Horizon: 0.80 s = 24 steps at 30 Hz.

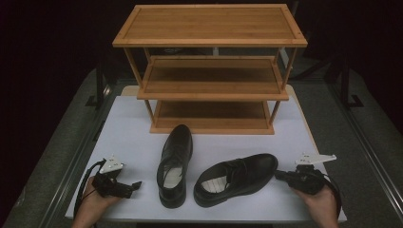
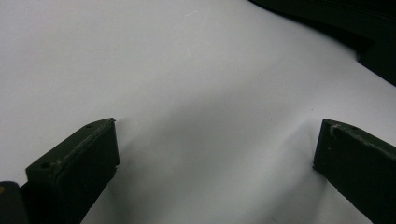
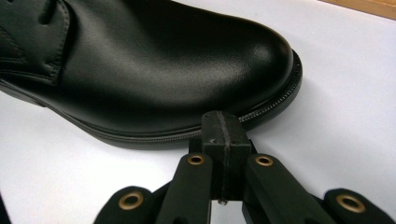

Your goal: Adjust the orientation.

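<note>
Apparently touching the right shoe [image 3: 154, 70], right gripper [image 3: 223, 122] fingers are together; left gripper [image 2: 215, 154] fingers apart.

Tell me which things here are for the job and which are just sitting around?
For the job:
right shoe, by the shut right gripper
left shoe
left gripper, open

Just there:
rack, bare, behind the shoes
table under it all

The two shoes [image 1: 235, 175] [image 1: 175, 161] look like smooth, glossy black leather. The rack [image 1: 209, 66] is pale wood; the table [image 1: 133, 137] top is matt white.
</note>
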{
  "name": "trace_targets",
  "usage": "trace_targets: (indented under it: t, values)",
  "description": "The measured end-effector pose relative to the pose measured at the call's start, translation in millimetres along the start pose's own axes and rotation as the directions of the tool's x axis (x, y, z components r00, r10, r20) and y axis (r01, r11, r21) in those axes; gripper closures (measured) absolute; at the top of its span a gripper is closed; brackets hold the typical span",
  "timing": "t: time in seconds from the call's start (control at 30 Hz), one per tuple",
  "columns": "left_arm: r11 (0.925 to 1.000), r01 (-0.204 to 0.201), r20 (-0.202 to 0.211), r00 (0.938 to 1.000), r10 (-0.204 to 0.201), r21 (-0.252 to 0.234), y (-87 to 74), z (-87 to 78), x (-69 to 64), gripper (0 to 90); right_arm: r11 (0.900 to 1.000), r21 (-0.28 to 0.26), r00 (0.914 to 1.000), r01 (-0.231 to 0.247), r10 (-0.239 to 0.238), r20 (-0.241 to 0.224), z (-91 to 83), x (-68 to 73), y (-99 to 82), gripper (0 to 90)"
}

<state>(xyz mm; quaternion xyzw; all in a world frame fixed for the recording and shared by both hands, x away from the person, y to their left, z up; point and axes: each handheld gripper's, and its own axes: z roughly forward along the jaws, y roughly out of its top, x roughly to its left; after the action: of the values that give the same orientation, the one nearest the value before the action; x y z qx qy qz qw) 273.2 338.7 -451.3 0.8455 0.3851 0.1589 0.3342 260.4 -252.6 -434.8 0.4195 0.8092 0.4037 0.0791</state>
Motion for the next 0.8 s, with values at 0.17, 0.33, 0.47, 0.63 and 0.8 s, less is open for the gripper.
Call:
trace_targets:
  t: [0.17, 0.33, 0.47, 0.63, 0.8]
  values:
    - [1.0000, 0.001, 0.001, 1.0000, -0.001, 0.000, 0.0, 0.0, 0.0, 0.0, 1.0000, 0.001, 1.0000, -0.002, 0.002, -0.001, 2.7, -2.2, 2.0, 89.9]
    - [1.0000, -0.001, 0.001, 1.0000, 0.001, 0.002, 0.1, -0.1, 0.1, 0.0, 1.0000, 0.006, 1.0000, 0.001, -0.001, 0.002, 7.1, -5.5, 7.8, 89.9]
    - [1.0000, 0.000, 0.001, 1.0000, 0.000, 0.002, 0.1, -0.1, 0.1, 0.0, 1.0000, 0.007, 1.0000, 0.005, -0.005, 0.006, 12.6, -8.9, 14.0, 89.9]
    - [1.0000, 0.000, 0.000, 1.0000, 0.000, 0.000, 0.0, 0.0, 0.0, 0.0, 0.9999, 0.009, 1.0000, 0.007, -0.007, -0.001, 19.4, -13.9, 22.4, 89.9]
    - [1.0000, 0.001, 0.000, 1.0000, -0.001, 0.000, 0.0, 0.1, 0.0, 0.0, 0.9999, 0.008, 1.0000, 0.008, -0.008, 0.002, 27.8, -17.8, 33.2, 89.9]
